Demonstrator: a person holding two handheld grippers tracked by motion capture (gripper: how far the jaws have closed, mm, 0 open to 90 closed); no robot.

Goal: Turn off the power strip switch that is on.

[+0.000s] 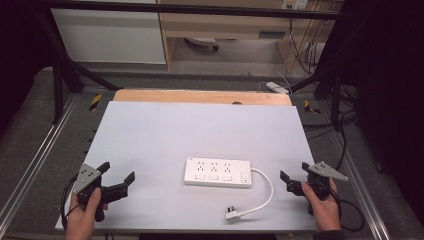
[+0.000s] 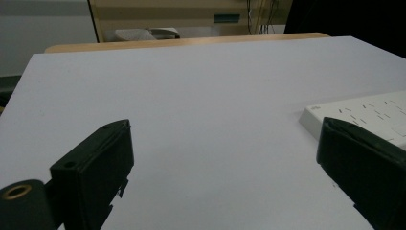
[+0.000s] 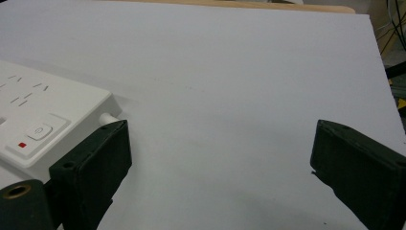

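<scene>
Here the power strip point(image 1: 218, 172) lies mid-table, between the left gripper point(image 1: 118, 178) and right gripper point(image 1: 295, 176), both with jaws open and empty.

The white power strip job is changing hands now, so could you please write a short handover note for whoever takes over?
Left gripper: open, holding nothing, near the table's front left edge.
Right gripper: open, holding nothing, just right of the strip's switch end.
White rectangular plastic power strip: flat on the pale grey table top, sockets up and vacant. Its white cable loops round to the white plug, which lies loose near the front edge.
Done: nothing visible; nothing is gripped.
Left: probably take hold of the strip and plug.
</scene>
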